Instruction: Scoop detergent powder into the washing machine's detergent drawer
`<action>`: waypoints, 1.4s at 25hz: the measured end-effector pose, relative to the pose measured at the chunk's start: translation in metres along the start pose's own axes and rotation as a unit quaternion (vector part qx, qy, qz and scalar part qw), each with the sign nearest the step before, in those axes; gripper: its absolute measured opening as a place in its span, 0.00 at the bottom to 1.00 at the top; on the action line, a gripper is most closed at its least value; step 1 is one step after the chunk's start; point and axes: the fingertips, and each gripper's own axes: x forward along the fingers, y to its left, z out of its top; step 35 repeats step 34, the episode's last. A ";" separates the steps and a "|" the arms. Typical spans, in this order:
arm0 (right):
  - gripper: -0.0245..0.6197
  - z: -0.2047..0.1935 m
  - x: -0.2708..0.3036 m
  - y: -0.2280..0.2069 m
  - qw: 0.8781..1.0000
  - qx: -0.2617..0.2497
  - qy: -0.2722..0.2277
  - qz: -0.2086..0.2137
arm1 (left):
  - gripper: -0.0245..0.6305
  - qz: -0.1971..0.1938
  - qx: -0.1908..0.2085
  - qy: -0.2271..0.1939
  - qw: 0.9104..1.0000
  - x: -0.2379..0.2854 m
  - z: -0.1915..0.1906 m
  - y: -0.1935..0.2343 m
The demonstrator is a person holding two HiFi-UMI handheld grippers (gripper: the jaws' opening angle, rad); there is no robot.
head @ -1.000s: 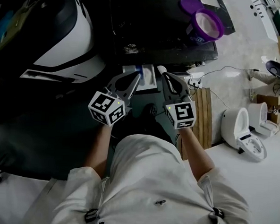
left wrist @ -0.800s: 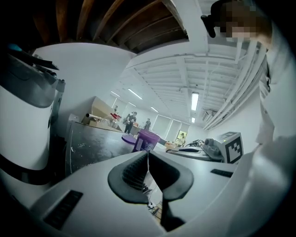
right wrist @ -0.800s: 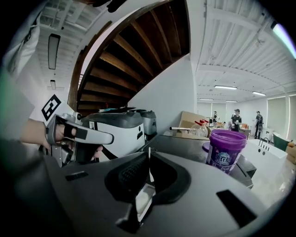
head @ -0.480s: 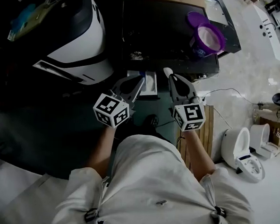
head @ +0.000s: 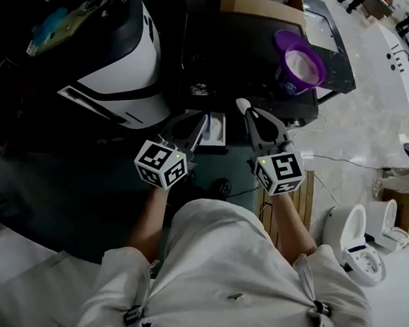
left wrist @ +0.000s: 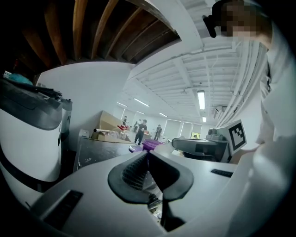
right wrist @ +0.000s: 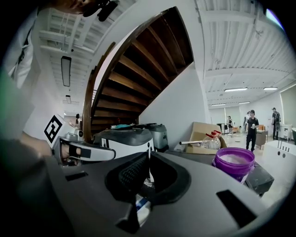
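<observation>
Detergent drawer (head: 217, 129) between left gripper (head: 204, 118), fingers (left wrist: 134, 171) together, empty, and right gripper (head: 248, 111), fingers (right wrist: 132, 175) tight on scoop (head: 242, 104)

Seen from the head view, the left forearm (head: 146, 218) and the right forearm (head: 292, 225) reach forward from the torso. Each hand holds a gripper with its marker cube nearest the body. The left claw (head: 201, 118) points toward 1 o'clock with its jaws closed tip to tip on nothing, and the right claw (head: 252, 114) points toward 11 o'clock, so the two lean toward each other without touching. The right claw's jaws are pinched on a thin white scoop (head: 243, 103) that juts past their tips toward 11 o'clock.
</observation>
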 end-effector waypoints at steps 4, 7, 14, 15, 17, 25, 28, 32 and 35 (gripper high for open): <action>0.06 0.005 -0.005 -0.005 1.000 -0.004 -0.007 0.013 | 0.07 0.010 0.012 -0.005 1.000 0.002 0.005 -0.007; 0.06 0.007 -0.008 -0.006 1.000 -0.006 -0.010 0.020 | 0.07 0.017 0.016 -0.009 1.000 0.001 0.008 -0.010; 0.06 0.009 -0.015 -0.010 1.000 -0.009 -0.015 0.025 | 0.07 0.025 0.017 -0.014 0.999 0.001 0.008 -0.013; 0.06 0.009 -0.015 -0.010 1.000 -0.008 -0.015 0.024 | 0.07 0.026 0.017 -0.014 0.999 0.001 0.008 -0.013; 0.06 0.009 -0.017 -0.011 1.000 -0.008 -0.014 0.025 | 0.07 0.027 0.018 -0.014 0.999 0.001 0.009 -0.013; 0.06 0.010 -0.016 -0.014 1.000 -0.013 -0.013 0.025 | 0.07 0.031 0.018 -0.013 0.999 0.002 0.009 -0.011; 0.06 0.008 -0.016 -0.014 1.000 -0.015 -0.011 0.025 | 0.07 0.031 0.018 -0.013 0.999 0.001 0.009 -0.010; 0.05 0.007 -0.017 -0.013 0.999 -0.017 -0.009 0.027 | 0.07 0.031 0.019 -0.013 0.999 0.001 0.008 -0.011; 0.05 0.006 -0.017 -0.012 0.999 -0.019 -0.008 0.027 | 0.07 0.031 0.019 -0.013 0.999 0.000 0.008 -0.011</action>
